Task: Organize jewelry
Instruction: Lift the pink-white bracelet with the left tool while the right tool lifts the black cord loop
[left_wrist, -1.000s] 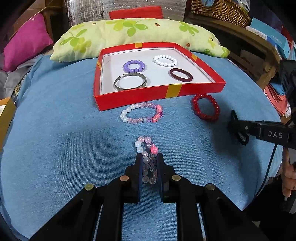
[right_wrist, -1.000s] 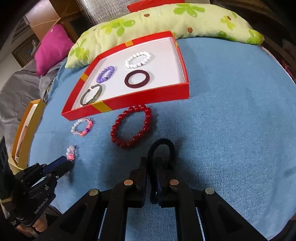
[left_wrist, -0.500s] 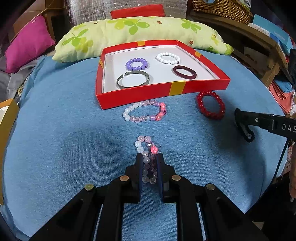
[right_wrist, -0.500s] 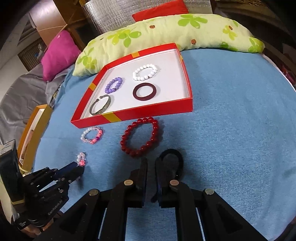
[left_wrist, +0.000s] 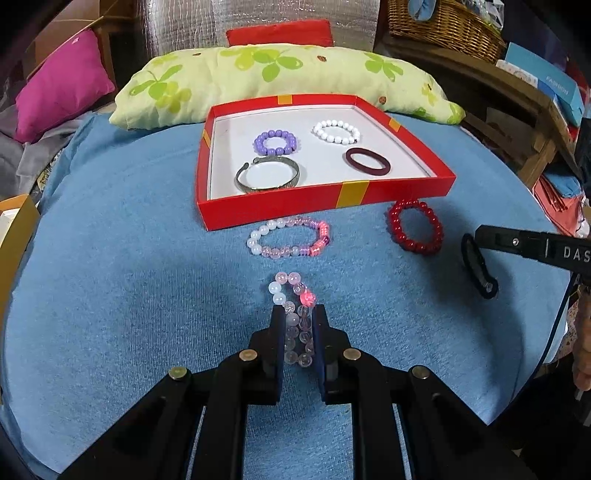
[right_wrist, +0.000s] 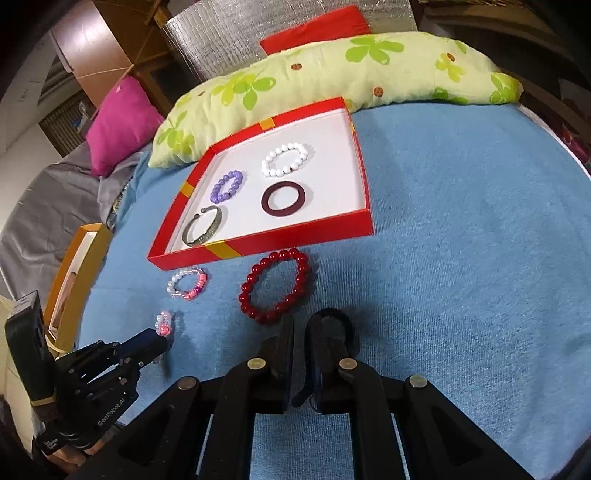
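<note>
- The left tool (left_wrist: 298, 317) is closed on a pale pink crystal bead bracelet (left_wrist: 293, 295); the beads are squeezed into a narrow loop between its fingers (left_wrist: 277, 332), and the far end of the loop juts out past the tips above the blue cloth (left_wrist: 129, 295); in the right wrist view the same tool (right_wrist: 162, 341) shows at lower left with the bracelet (right_wrist: 165, 322) at its tip
- The right tool (right_wrist: 300, 332) has a narrow gap between its fingers; a black ring bangle (right_wrist: 334, 321) sits on edge against the right finger (right_wrist: 321, 354); whether both fingers press it I cannot tell; in the left wrist view the bangle (left_wrist: 478, 271) hangs below that tool's tip (left_wrist: 480, 236), clear of the cloth or only just touching it
- A red box lid (left_wrist: 277, 214) lies open-side up on the cloth, in front of a green floral pillow (left_wrist: 277, 77); inside it lie a purple bead bracelet (left_wrist: 275, 143), a white bead bracelet (left_wrist: 336, 132), a dark maroon bangle (left_wrist: 368, 161) and a silver cuff (left_wrist: 266, 178), all apart from each other
- Just in front of the lid, on the cloth, lie a pink and white bead bracelet (left_wrist: 289, 238) and, to its right, a red bead bracelet (left_wrist: 414, 226); the two are well apart
- A magenta cushion (left_wrist: 59, 85) sits at far left; a wicker basket (left_wrist: 443, 22) stands at upper right
</note>
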